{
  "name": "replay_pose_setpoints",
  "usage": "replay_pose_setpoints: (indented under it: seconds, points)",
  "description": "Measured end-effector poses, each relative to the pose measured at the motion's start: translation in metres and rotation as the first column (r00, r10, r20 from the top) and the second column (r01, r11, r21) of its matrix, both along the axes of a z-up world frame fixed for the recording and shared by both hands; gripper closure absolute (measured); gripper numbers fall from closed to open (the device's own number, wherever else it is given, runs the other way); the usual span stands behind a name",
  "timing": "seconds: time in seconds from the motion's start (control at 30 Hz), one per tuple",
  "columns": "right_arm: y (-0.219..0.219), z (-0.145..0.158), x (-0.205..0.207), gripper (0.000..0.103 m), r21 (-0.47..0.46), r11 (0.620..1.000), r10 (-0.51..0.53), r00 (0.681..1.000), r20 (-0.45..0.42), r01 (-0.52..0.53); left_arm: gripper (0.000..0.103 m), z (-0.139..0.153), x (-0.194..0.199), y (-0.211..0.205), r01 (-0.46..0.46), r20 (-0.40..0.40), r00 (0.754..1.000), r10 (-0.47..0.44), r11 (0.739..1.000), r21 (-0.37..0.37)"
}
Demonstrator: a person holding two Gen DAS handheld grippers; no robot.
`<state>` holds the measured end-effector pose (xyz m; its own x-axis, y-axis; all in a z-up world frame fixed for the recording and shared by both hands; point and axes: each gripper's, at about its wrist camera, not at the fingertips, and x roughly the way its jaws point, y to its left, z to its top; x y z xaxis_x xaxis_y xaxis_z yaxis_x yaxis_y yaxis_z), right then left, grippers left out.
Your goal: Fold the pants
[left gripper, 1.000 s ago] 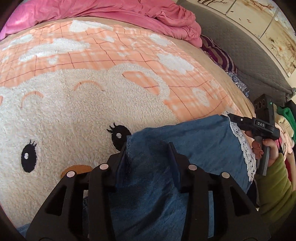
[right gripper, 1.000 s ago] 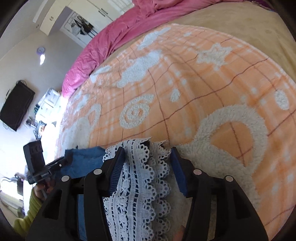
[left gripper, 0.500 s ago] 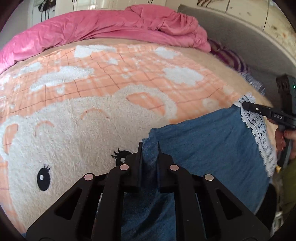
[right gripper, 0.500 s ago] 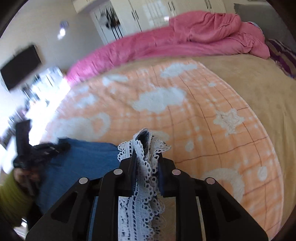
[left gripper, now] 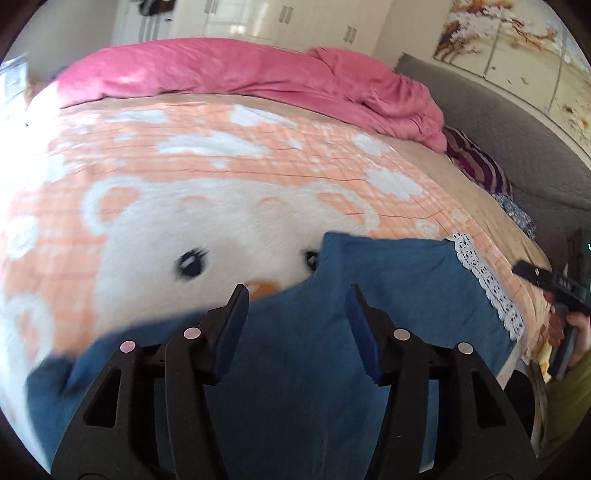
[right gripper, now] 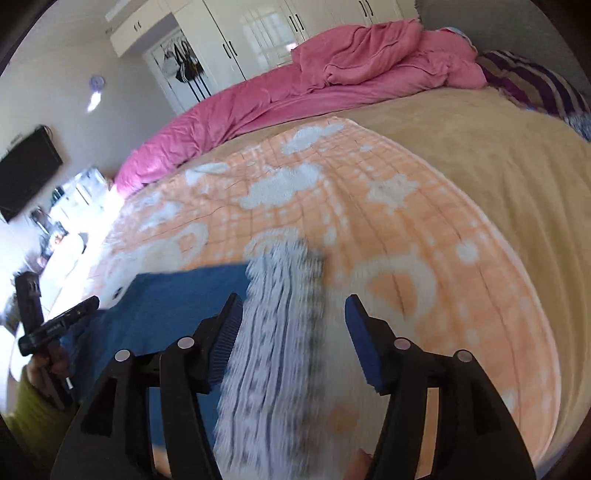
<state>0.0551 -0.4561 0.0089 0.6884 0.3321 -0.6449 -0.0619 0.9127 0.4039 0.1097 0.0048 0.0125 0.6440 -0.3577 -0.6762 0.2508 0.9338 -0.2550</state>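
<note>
Blue denim pants with a white lace hem lie folded on the orange bear blanket at the near edge of the bed. My left gripper hovers over the denim's left part, jaws opening, pads clear of the cloth. My right gripper hangs above the lace hem, which shows blurred between its opening jaws without being pinched. The denim spreads to the left of the lace. Each gripper shows from the side in the other's view, held in a hand with a green sleeve.
A crumpled pink duvet runs along the far side of the bed. A striped pillow rests against the grey headboard on the right. White wardrobes and a wall TV stand beyond the bed.
Half a second ago both grippers were shut on the fabric, left on denim, right on lace. Both have let go, opened, and drawn back and up; the pants have dropped onto the blanket.
</note>
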Motion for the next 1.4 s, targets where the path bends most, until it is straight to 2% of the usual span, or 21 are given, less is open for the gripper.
replay_pose_setpoints:
  seconds: [0.13, 0.3, 0.33, 0.37, 0.43, 0.5, 0.57, 0.6, 0.63, 0.67, 0.77, 0.83, 0.97, 1.07, 1.13, 1.17, 1.2, 1.23, 1.33, 1.4]
  points:
    - [-0.003, -0.018, -0.054, 0.046, 0.091, 0.996, -0.020, 0.999, -0.051, 0.024, 0.056, 0.010, -0.059, 0.054, -0.130, 0.040, 0.991, 0.130, 0.991, 0.013]
    - [-0.003, -0.036, -0.073, 0.046, 0.215, 0.973, -0.057, 0.992, -0.112, 0.080, 0.055, 0.011, -0.089, 0.101, -0.247, 0.035, 0.969, 0.245, 0.967, 0.059]
    - [-0.001, -0.041, -0.071, 0.046, 0.226, 0.970, -0.060, 0.990, -0.130, 0.089, 0.055, 0.007, -0.091, 0.108, -0.270, 0.013, 0.963, 0.269, 0.962, 0.051]
    - [0.001, -0.043, -0.070, 0.046, 0.226, 0.969, -0.068, 0.988, -0.140, 0.099, 0.053, 0.002, -0.091, 0.115, -0.285, -0.025, 0.958, 0.285, 0.958, 0.013]
    - [0.003, -0.044, -0.065, 0.046, 0.259, 0.959, -0.081, 0.986, -0.145, 0.116, 0.043, -0.007, -0.089, 0.120, -0.265, -0.078, 0.963, 0.259, 0.960, -0.084]
    - [0.007, -0.045, -0.058, 0.056, 0.302, 0.947, -0.066, 0.986, -0.150, 0.109, 0.039, -0.012, -0.085, 0.115, -0.275, -0.097, 0.959, 0.267, 0.958, -0.084]
    - [0.012, -0.046, -0.051, 0.068, 0.298, 0.949, -0.056, 0.985, -0.161, 0.103, 0.039, -0.017, -0.080, 0.109, -0.267, -0.100, 0.961, 0.257, 0.957, -0.111]
    - [0.013, -0.047, -0.051, 0.075, 0.312, 0.946, -0.037, 0.987, -0.159, 0.086, 0.054, -0.019, -0.078, 0.107, -0.278, -0.106, 0.958, 0.267, 0.954, -0.108]
    - [0.016, -0.047, -0.049, 0.076, 0.319, 0.945, -0.020, 0.987, -0.158, 0.070, 0.068, -0.020, -0.078, 0.105, -0.290, -0.104, 0.954, 0.281, 0.953, -0.086]
    - [0.019, -0.046, -0.050, 0.078, 0.303, 0.951, -0.012, 0.989, -0.149, 0.057, 0.069, -0.020, -0.077, 0.103, -0.293, -0.092, 0.954, 0.287, 0.954, -0.066]
    - [0.030, -0.026, -0.060, 0.080, 0.105, 0.994, -0.029, 0.996, -0.083, 0.037, 0.070, -0.015, -0.084, 0.113, -0.302, -0.089, 0.951, 0.298, 0.953, -0.040]
    - [0.033, -0.014, -0.067, 0.080, -0.001, 0.999, -0.037, 0.998, -0.060, 0.037, 0.069, -0.013, -0.089, 0.117, -0.326, -0.047, 0.944, 0.328, 0.944, 0.042]
    - [0.044, -0.033, -0.064, 0.078, -0.124, 0.992, -0.037, 0.990, -0.133, 0.021, 0.063, -0.037, -0.083, 0.122, -0.327, -0.114, 0.938, 0.328, 0.945, 0.026]
    - [0.040, -0.042, -0.067, 0.075, -0.088, 0.995, -0.063, 0.990, -0.127, 0.052, 0.059, -0.038, -0.085, 0.120, -0.296, -0.112, 0.948, 0.298, 0.955, 0.028]
    - [0.034, -0.041, -0.071, 0.070, -0.052, 0.997, -0.070, 0.989, -0.129, 0.064, 0.057, -0.034, -0.087, 0.124, -0.301, -0.126, 0.946, 0.298, 0.954, 0.001]
    - [0.032, -0.038, -0.073, 0.065, -0.048, 0.997, -0.072, 0.989, -0.128, 0.066, 0.054, -0.028, -0.091, 0.127, -0.309, -0.116, 0.945, 0.306, 0.951, -0.006]
    - [0.029, -0.032, -0.078, 0.058, -0.061, 0.995, -0.088, 0.990, -0.114, 0.081, 0.048, -0.020, -0.096, 0.130, -0.319, -0.093, 0.944, 0.318, 0.948, 0.001]
    - [0.025, -0.024, -0.083, 0.056, -0.072, 0.992, -0.107, 0.990, -0.088, 0.101, 0.046, -0.009, -0.103, 0.132, -0.332, -0.060, 0.941, 0.332, 0.943, 0.016]
    - [0.019, -0.003, -0.100, 0.056, -0.082, 0.988, -0.130, 0.991, -0.018, 0.128, 0.041, 0.025, -0.118, 0.129, -0.348, 0.052, 0.937, 0.346, 0.936, 0.046]
    - [0.025, 0.008, -0.103, 0.056, -0.099, 0.988, -0.118, 0.993, 0.017, 0.119, 0.033, 0.045, -0.123, 0.117, -0.307, 0.115, 0.947, 0.300, 0.951, 0.049]
